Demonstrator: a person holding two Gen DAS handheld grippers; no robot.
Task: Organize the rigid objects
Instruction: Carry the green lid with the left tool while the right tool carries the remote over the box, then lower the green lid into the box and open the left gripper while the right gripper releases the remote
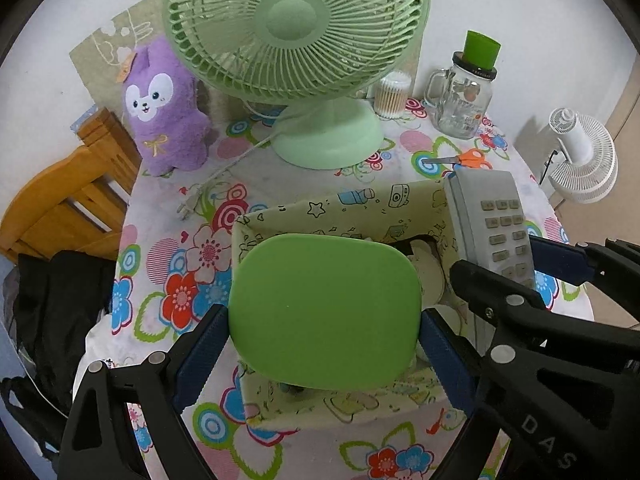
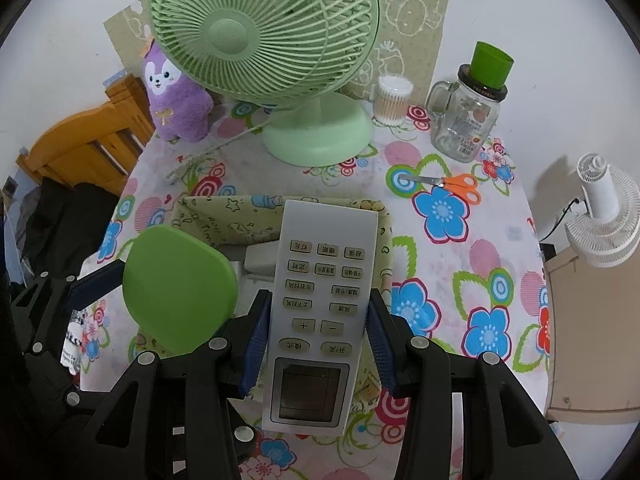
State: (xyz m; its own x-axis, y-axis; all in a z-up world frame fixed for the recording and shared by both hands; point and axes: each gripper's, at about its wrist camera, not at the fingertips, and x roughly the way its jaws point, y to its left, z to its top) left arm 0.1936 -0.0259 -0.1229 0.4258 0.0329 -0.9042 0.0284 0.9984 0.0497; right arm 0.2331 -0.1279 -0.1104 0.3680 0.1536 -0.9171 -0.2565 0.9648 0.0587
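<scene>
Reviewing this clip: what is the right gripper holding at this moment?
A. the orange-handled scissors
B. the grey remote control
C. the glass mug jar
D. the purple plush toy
B. In the right wrist view the right gripper is shut on the remote control, its blue fingers pressed against both long edges, above the fabric storage box; the scissors lie untouched on the table.
</scene>
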